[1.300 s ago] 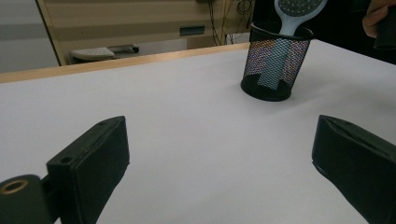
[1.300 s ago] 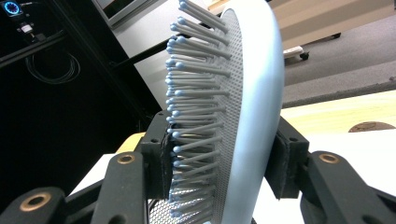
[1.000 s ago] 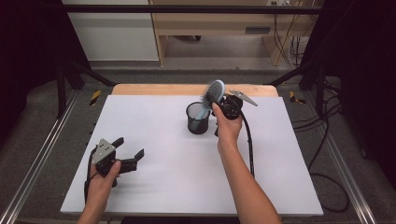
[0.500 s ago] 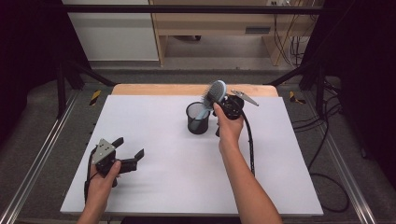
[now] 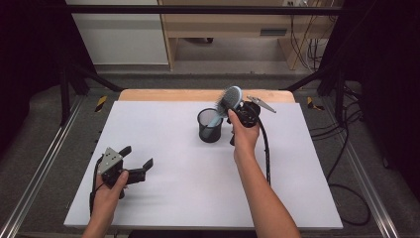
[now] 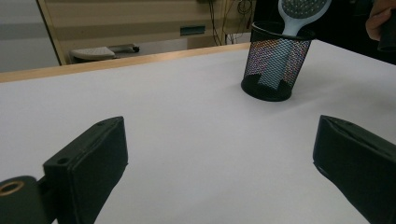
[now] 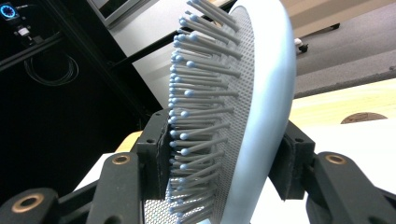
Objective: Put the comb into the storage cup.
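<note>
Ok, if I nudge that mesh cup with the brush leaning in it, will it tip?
Probably, yes. The cup is open wire mesh, so likely light. The brush stands handle-down in it with its wide head above and past the rim, which should make it top-heavy. The right gripper is clamped on the head, so any sideways pull could drag the cup over.

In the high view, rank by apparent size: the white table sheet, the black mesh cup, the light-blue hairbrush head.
1. White table sheet, by far the largest.
2. Black mesh cup.
3. Light-blue hairbrush head, slightly smaller than the cup, though raised nearer the camera, so that gap is unsure.
</note>
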Tool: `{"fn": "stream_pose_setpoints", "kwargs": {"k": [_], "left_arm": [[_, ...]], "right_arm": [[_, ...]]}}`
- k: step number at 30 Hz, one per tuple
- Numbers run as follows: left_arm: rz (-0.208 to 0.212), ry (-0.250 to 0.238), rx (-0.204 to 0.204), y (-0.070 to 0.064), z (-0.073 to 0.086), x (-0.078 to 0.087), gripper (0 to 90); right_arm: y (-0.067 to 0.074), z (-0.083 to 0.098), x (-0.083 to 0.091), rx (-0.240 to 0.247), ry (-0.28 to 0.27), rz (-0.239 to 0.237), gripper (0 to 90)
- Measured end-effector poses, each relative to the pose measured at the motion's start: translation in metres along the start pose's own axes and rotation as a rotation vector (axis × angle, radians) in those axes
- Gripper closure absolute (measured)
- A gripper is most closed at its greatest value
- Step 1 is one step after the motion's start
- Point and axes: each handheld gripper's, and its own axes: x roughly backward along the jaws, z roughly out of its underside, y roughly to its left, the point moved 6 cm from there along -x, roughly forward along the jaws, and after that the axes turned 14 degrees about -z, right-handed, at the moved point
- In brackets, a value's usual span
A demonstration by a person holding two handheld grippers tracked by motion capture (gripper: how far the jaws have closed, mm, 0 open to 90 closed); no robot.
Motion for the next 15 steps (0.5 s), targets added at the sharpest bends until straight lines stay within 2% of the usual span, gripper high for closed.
{"fn": "stream_pose_setpoints", "kwargs": {"k": [15], "left_arm": [[0.000, 0.000, -0.002, 0.0004, -0.0002, -0.0004, 3.3]], "right_arm": [[-0.0003, 0.0001, -0.0007, -0.007, 0.011, -0.015, 45.4]]}}
